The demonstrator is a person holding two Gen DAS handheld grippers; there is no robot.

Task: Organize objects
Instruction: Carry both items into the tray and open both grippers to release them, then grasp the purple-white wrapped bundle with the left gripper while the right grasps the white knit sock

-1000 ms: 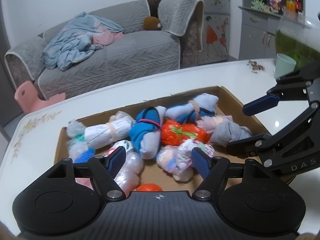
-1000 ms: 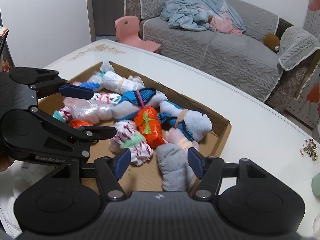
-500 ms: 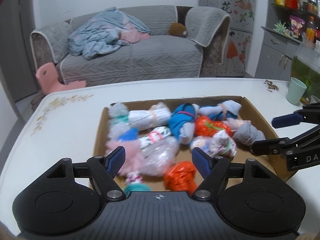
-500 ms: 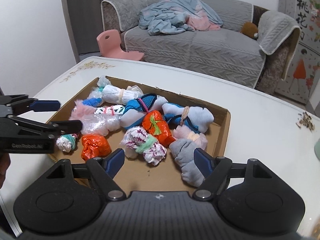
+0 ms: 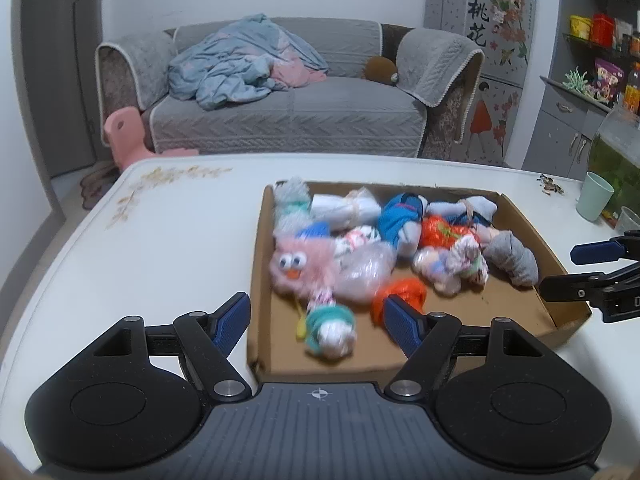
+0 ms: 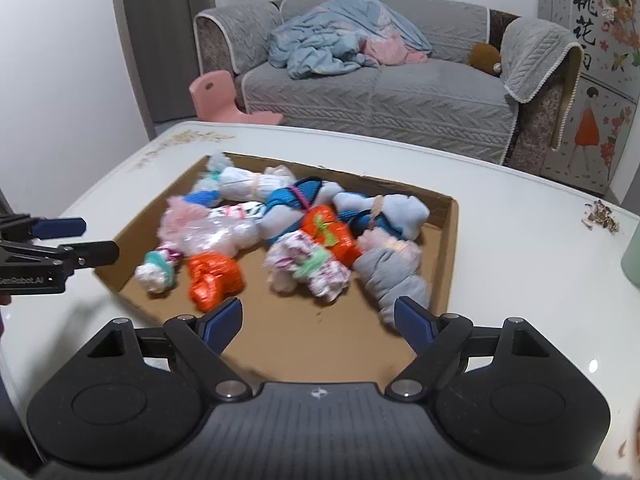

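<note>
A shallow cardboard box (image 5: pixel 560 268) (image 6: pixel 452 240) lies on the white table and holds several rolled sock bundles. Among them are a pink fluffy one with eyes (image 5: pixel 304 264), an orange one (image 5: pixel 402 292) (image 6: pixel 214 276), a grey one (image 5: pixel 514 258) (image 6: pixel 394 276) and a blue one (image 5: pixel 398 216) (image 6: pixel 298 198). My left gripper (image 5: pixel 316 320) is open and empty at the box's near left corner. My right gripper (image 6: pixel 318 320) is open and empty above the box's near edge. Each gripper shows in the other's view, at the box's side.
The white table (image 5: pixel 168 248) has a floral print at its far left corner. A pale green cup (image 5: pixel 594 202) stands at the right, near some crumbs (image 5: pixel 550 188). A grey sofa (image 5: pixel 288 112) with a blue blanket and a pink child's chair (image 5: pixel 124 132) stand behind the table.
Both grippers have pulled back and apart, away from over the bundles to the box's edges. Both stay open and empty. The bundles lie where they were.
</note>
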